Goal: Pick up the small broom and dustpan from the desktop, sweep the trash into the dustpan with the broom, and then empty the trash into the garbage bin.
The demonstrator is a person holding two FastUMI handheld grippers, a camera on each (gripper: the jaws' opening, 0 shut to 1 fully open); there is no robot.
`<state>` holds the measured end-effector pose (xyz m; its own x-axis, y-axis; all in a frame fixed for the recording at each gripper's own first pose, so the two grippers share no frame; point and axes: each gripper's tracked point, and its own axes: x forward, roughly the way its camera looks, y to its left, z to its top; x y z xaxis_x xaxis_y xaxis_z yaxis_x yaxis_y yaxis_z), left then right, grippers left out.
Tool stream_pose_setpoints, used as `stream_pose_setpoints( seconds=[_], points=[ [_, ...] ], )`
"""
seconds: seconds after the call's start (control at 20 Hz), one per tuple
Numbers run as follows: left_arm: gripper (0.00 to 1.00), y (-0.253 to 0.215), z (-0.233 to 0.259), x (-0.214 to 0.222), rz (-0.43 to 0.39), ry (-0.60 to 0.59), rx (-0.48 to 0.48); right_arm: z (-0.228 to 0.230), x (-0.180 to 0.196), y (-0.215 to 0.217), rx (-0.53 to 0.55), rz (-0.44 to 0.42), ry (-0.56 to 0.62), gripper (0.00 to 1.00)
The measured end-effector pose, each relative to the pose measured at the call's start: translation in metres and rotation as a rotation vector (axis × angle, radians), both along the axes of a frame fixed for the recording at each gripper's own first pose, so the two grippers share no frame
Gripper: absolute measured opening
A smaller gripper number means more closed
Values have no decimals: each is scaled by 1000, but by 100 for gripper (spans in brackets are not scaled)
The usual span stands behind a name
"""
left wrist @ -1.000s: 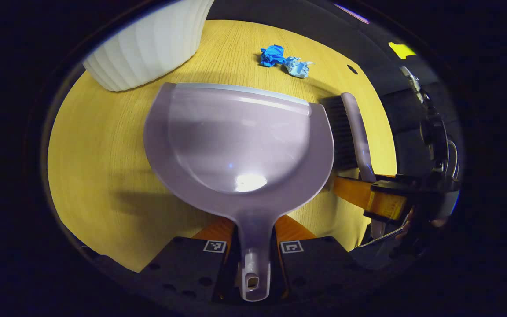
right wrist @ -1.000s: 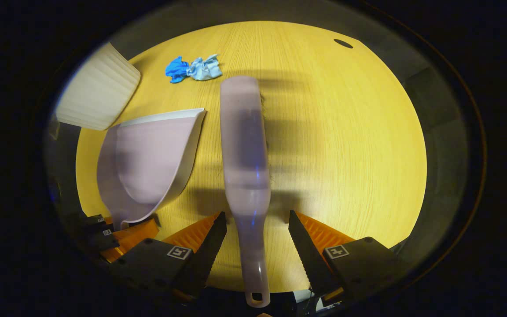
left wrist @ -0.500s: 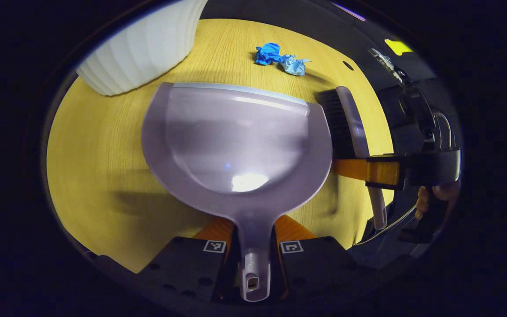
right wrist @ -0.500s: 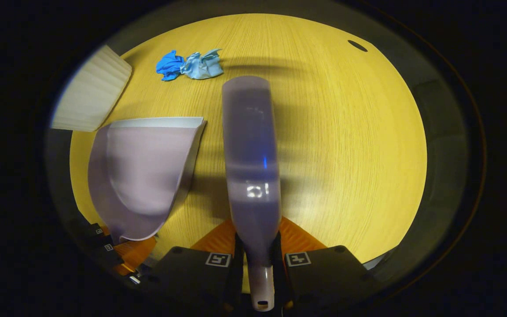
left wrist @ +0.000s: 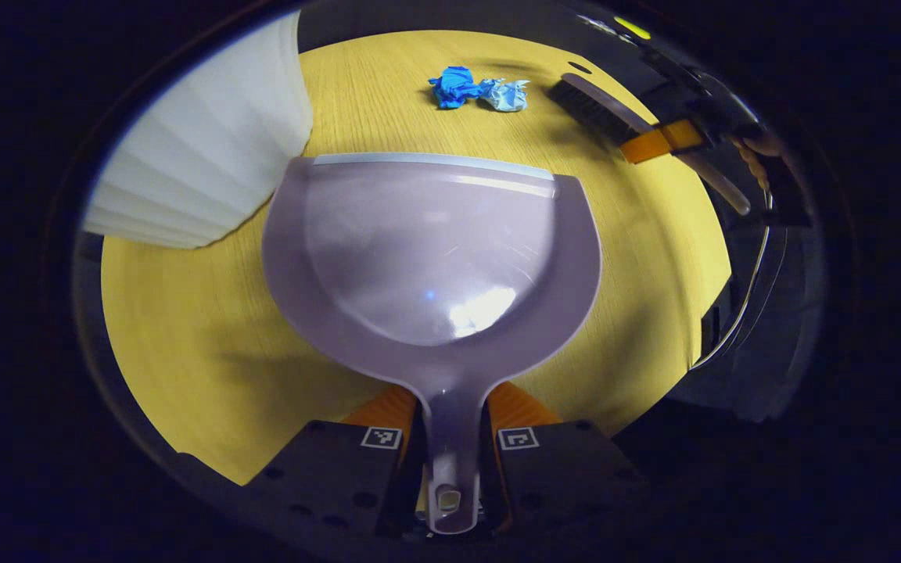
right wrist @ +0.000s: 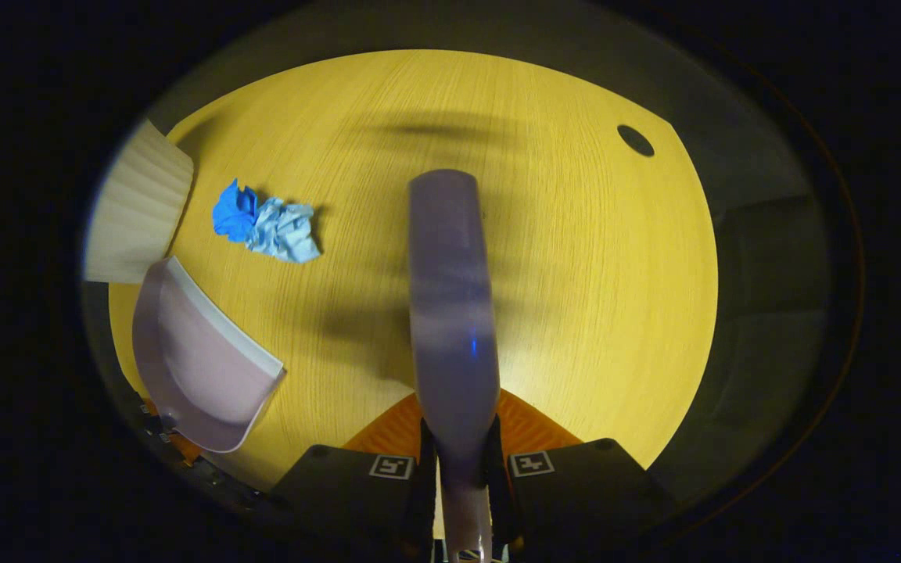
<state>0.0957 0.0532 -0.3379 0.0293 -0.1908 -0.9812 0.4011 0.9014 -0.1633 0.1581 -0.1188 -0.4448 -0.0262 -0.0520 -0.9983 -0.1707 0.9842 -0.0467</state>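
a: both tools in hand?

b: yes. left gripper [left wrist: 450, 438] clamped on the dustpan [left wrist: 431, 258] handle, pan held out ahead with its lip facing away. right gripper [right wrist: 458, 461] clamped on the broom [right wrist: 450, 313] handle, head pointing straight forward along the fingers.

a: and the trash?

b: 2 crumpled blue wads [right wrist: 267, 223], touching, lying on the desk [right wrist: 576, 274]. seen from the right gripper, off to the left of the broom head and clear of it. seen from the left gripper, wads [left wrist: 478, 87] straight beyond the pan lip, apart from it, with the broom [left wrist: 599, 109] just to their right.

a: so trash between broom and pan?

b: roughly. pan on the near side, broom beside the far side. looks like a sideways pull of the broom toward the pan, long axis kept across the sweep, while sliding the pan lip down onto the wood nearer the wads.

a: bin?

b: white ribbed bin [left wrist: 200, 156] left of the pan, close by.

a: nearer tool to the trash?

b: broom, by the look of it.
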Motion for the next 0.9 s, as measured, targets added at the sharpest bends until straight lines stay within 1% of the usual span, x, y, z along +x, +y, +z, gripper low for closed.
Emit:
stream_pose_setpoints(
  seconds=[0.15, 0.2, 0.3, 0.4, 0.55, 0.65, 0.75, 0.8, 0.9],
  points=[
    [28, 15, 6, 15, -93, 9, 37, -8, 39, 3, -26, 179, -6, 30],
    [28, 18, 7, 19, -116, 14, 45, -11, 51, 8, -17, 216, -12, 30],
    [28, 22, 9, 27, -151, 23, 51, -16, 65, 25, 24, 243, 7, 30],
    [28, 25, 9, 32, -177, 28, 53, -21, 63, 36, 49, 281, 61, 30],
    [28, 30, 11, 37, -211, 23, 57, -23, 58, 52, 69, 394, 81, 29],
    [28, 31, 9, 40, -228, 16, 56, -22, 44, 65, 87, 487, 95, 29],
    [28, 30, 10, 43, -249, 3, 57, -18, 42, 70, 66, 610, 52, 30],
    [28, 29, 8, 45, -259, -10, 53, -17, 35, 70, 68, 674, 51, 30],
    [29, 33, 6, 45, -272, -28, 51, -19, 18, 59, 93, 779, 89, 30]
  ],
)
